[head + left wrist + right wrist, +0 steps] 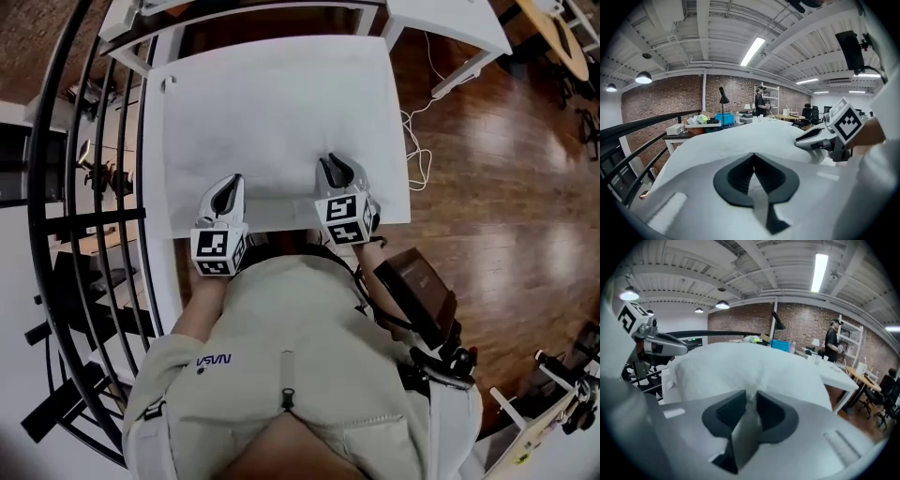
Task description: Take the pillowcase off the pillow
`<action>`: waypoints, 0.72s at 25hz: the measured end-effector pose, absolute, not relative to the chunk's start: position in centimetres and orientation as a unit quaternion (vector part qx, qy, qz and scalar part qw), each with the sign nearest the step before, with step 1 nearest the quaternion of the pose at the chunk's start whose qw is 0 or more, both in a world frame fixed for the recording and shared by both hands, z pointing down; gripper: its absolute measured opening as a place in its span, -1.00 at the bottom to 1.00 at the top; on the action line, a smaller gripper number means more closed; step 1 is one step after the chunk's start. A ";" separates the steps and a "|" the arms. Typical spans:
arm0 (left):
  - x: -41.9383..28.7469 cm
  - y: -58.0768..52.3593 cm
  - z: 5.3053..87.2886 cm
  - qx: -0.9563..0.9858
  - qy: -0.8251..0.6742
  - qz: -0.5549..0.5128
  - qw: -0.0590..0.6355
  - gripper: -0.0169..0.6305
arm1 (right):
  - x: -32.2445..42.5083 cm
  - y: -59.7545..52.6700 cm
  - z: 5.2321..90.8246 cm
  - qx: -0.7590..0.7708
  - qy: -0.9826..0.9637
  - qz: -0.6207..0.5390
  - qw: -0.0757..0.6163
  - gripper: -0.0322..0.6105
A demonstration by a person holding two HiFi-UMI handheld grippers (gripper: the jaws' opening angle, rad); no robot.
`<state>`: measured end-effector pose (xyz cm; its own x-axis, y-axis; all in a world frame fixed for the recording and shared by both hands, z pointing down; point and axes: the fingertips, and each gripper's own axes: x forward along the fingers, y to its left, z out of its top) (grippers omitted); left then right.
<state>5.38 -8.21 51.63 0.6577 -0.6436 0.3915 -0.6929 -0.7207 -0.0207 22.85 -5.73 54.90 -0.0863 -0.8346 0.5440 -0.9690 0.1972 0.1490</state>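
Observation:
A white pillow in its white pillowcase (281, 122) lies flat on a white table and covers most of it. Both grippers rest at its near edge. My left gripper (228, 183) is shut, its pads meeting on a thin pinch of the pillowcase (754, 136), as the left gripper view shows at the gripper's tips (753, 157). My right gripper (333, 164) has its jaws slightly apart; a puckered fold of pillowcase (740, 362) stands in the gap (751, 399) without being clamped. Each gripper view shows the other gripper off to one side: the right one (806, 138), the left one (679, 350).
A black metal railing (84, 141) runs along the table's left side. Wooden floor with a white cable (417, 141) lies to the right. Another white table (450, 19) stands at the back right. A person (832, 341) stands far off by shelves.

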 end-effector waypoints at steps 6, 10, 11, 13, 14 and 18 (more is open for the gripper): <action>5.2 -10.4 50.6 0.913 -0.363 0.177 0.063 -0.94 | 22.4 -7.7 55.6 0.621 -0.709 0.167 0.289 -0.71; 5.8 -12.1 49.3 0.921 -0.349 0.159 0.059 -0.94 | 22.0 -7.7 55.6 0.636 -0.688 0.175 0.302 -0.73; 5.9 -12.5 49.0 0.923 -0.346 0.155 0.060 -0.94 | 21.8 -7.8 55.6 0.638 -0.685 0.177 0.304 -0.73; 6.2 -12.9 48.4 0.927 -0.340 0.146 0.063 -0.94 | 21.9 -7.7 55.3 0.646 -0.677 0.185 0.301 -0.73; 6.4 -13.0 48.0 0.929 -0.336 0.141 0.062 -0.94 | 22.3 -7.5 54.8 0.654 -0.672 0.190 0.292 -0.73; 6.7 -13.6 46.2 0.936 -0.330 0.111 0.058 -0.94 | 24.4 -7.1 51.8 0.697 -0.650 0.184 0.243 -0.81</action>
